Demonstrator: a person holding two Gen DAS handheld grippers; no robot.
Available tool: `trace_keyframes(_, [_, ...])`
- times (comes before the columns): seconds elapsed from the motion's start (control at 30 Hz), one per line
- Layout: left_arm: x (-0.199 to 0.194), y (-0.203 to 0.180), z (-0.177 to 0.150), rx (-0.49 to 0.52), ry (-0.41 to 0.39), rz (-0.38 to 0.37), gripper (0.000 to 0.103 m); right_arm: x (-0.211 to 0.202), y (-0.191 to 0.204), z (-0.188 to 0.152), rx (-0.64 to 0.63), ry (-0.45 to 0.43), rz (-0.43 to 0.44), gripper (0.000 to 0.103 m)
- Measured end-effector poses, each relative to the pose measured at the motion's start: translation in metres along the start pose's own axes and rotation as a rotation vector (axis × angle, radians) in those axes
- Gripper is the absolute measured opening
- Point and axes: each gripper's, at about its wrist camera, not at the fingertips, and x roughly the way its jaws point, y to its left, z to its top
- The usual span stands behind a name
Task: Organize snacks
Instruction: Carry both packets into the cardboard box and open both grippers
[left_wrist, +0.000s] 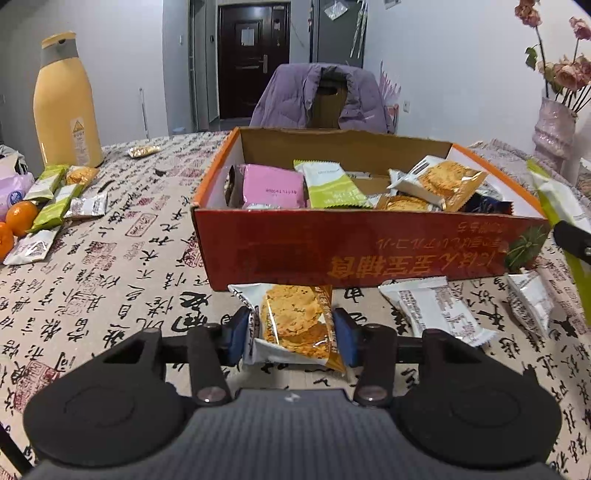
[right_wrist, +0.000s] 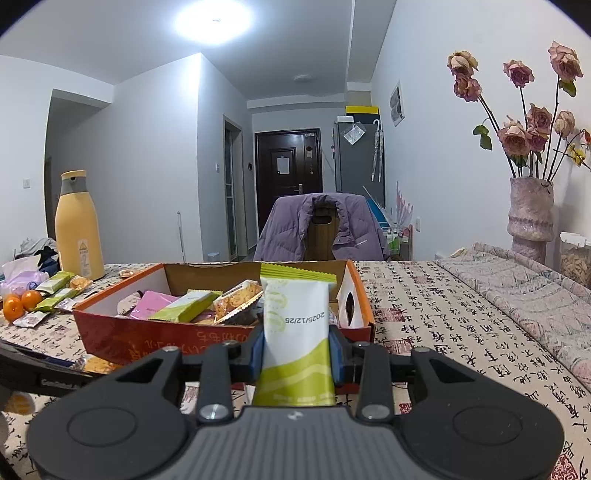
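A cracker packet (left_wrist: 295, 321), white and orange, lies on the patterned tablecloth just in front of the orange cardboard box (left_wrist: 369, 251). My left gripper (left_wrist: 291, 332) is shut on it, a blue pad against each long side. The box holds several snack packets, pink, green and orange. My right gripper (right_wrist: 297, 354) is shut on a green and white snack bar (right_wrist: 295, 325), held upright near the box's right front corner (right_wrist: 354, 332). That bar also shows at the right edge of the left wrist view.
Two white packets (left_wrist: 436, 310) (left_wrist: 528, 302) lie on the cloth right of the left gripper. At the far left are loose green packets (left_wrist: 55, 199), oranges (left_wrist: 22, 218) and a tall yellow bottle (left_wrist: 64, 103). A vase of flowers (right_wrist: 530, 214) stands at the back right; a chair with a purple jacket (left_wrist: 321, 99) is behind the box.
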Motion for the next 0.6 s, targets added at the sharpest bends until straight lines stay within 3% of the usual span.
trace_keyframes(0.23, [-0.037,-0.002,0.005,0.019,-0.104,-0.008,0.049,-0.009,0.005,0.004,-0.010,-0.034,0.045,0.034])
trace_keyframes(0.6, [-0.065,-0.011,0.059,0.028,-0.266,-0.046,0.049,-0.013,0.021,0.052,-0.034,-0.058,0.062,0.034])
